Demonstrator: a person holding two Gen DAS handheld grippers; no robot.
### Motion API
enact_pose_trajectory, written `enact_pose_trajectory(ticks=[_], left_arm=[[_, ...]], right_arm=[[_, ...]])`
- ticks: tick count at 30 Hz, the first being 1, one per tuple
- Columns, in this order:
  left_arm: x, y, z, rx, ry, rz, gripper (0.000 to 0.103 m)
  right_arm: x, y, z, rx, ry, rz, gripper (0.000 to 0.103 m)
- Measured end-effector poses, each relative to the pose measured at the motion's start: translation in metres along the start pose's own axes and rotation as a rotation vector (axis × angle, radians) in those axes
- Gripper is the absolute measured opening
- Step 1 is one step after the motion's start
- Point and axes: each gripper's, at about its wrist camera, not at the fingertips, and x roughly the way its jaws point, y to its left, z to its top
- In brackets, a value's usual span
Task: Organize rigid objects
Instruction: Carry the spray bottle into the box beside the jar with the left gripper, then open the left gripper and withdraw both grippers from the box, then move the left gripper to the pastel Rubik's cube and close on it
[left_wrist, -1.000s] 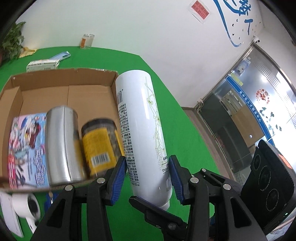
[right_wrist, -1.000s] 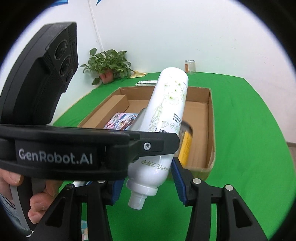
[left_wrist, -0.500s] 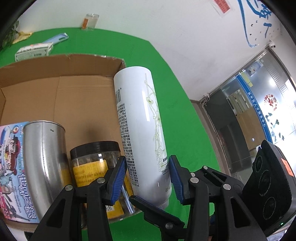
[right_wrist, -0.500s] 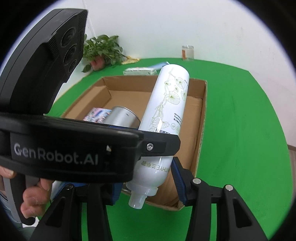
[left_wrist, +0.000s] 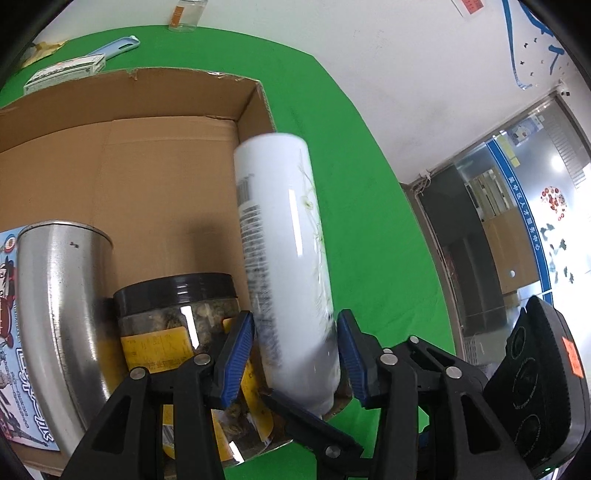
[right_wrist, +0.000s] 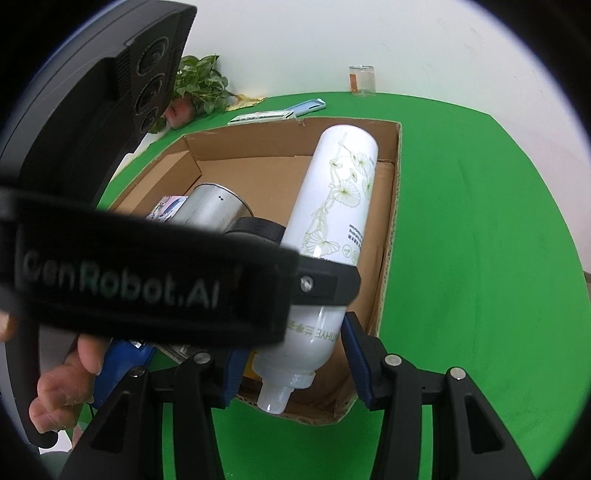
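The white bottle (left_wrist: 284, 266) hangs over the right side of the cardboard box (left_wrist: 155, 96), tipped, with its flat end up and its small neck (right_wrist: 275, 397) down near the front wall. The left tongs (left_wrist: 295, 354) sit around the low part of the bottle. In the left view the blue pads (left_wrist: 236, 358) look a little apart from the bottle's sides, and the bottle is blurred, so I cannot tell if the left tongs grip it or have let go. The right tongs (right_wrist: 291, 365) are wide apart and hold nothing; the neck of the bottle sits between them.

Just left of the bottle is a jar with a black lid (left_wrist: 177, 317), then a shiny metal can (left_wrist: 59, 295), then a picture box (left_wrist: 11, 332) by the left wall. All three lie in a row in the box.

I think the step now is to lay the bottle down in the free strip by the right wall (right_wrist: 391, 229). To do it well, lower the neck end first, slow, so it does not bump the jar. Keep the bottle in line with the wall so it fits in the gap. Open the tongs only when the bottle rests on the box floor, or it may roll or drop.

Outside the box, on the green worktop (right_wrist: 480, 258), are a small glass jar (right_wrist: 362, 81), a flat packet (left_wrist: 66, 72) and a plant (right_wrist: 199, 85), all well apart from the work.
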Motion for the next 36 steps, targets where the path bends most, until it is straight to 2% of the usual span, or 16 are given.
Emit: enact_pose_trajectory(ticks=[2, 7, 11, 12, 13, 14, 15, 17, 18, 23, 29, 31, 32, 33, 35, 36], left_arm=[[-0.005, 0.001, 0.000, -0.017, -0.011, -0.026, 0.053], [-0.022, -0.004, -0.009, 0.024, -0.061, 0.010, 0.053], [-0.058, -0.008, -0.038, 0.117, -0.189, 0.071, 0.054], [-0.069, -0.011, -0.047, 0.146, -0.228, 0.091, 0.064], [-0.082, -0.015, -0.058, 0.179, -0.289, 0.131, 0.073], [-0.095, -0.018, -0.069, 0.203, -0.355, 0.179, 0.094], [-0.108, -0.019, -0.081, 0.228, -0.426, 0.223, 0.102], [-0.132, -0.020, -0.108, 0.284, -0.553, 0.307, 0.103], [-0.140, -0.020, -0.118, 0.302, -0.572, 0.337, 0.103], [-0.177, 0.003, -0.171, 0.295, -0.608, 0.426, 0.103], [-0.217, 0.029, -0.246, 0.252, -0.623, 0.439, 0.102], [-0.224, 0.037, -0.273, 0.243, -0.623, 0.426, 0.085], [-0.226, 0.039, -0.287, 0.251, -0.616, 0.399, 0.030], [-0.227, 0.041, -0.299, 0.254, -0.587, 0.366, 0.005], [-0.231, 0.050, -0.315, 0.215, -0.563, 0.298, 0.005], [-0.235, 0.052, -0.324, 0.204, -0.589, 0.302, 0.014]], right_arm=[[0.000, -0.001, -0.001, 0.002, 0.010, -0.058, 0.047], [-0.008, 0.001, -0.006, -0.002, 0.001, -0.056, 0.047], [-0.024, 0.012, -0.013, -0.006, -0.045, -0.133, 0.047], [-0.029, 0.015, -0.017, 0.008, -0.067, -0.170, 0.050], [-0.033, 0.017, -0.021, 0.022, -0.086, -0.203, 0.066], [-0.039, 0.023, -0.028, 0.036, -0.111, -0.226, 0.079], [-0.048, 0.027, -0.038, 0.048, -0.143, -0.231, 0.092], [-0.059, 0.041, -0.054, 0.041, -0.183, -0.232, 0.092], [-0.063, 0.047, -0.061, 0.040, -0.189, -0.241, 0.093], [-0.077, 0.069, -0.087, 0.079, -0.215, -0.214, 0.093], [-0.088, 0.105, -0.115, 0.039, -0.253, -0.253, 0.088], [-0.092, 0.115, -0.122, 0.047, -0.272, -0.249, 0.039], [-0.092, 0.119, -0.126, 0.047, -0.267, -0.257, 0.038], [-0.092, 0.123, -0.129, 0.046, -0.277, -0.255, 0.040], [-0.093, 0.133, -0.136, 0.034, -0.303, -0.236, 0.060], [-0.093, 0.139, -0.140, 0.027, -0.314, -0.243, 0.090]])
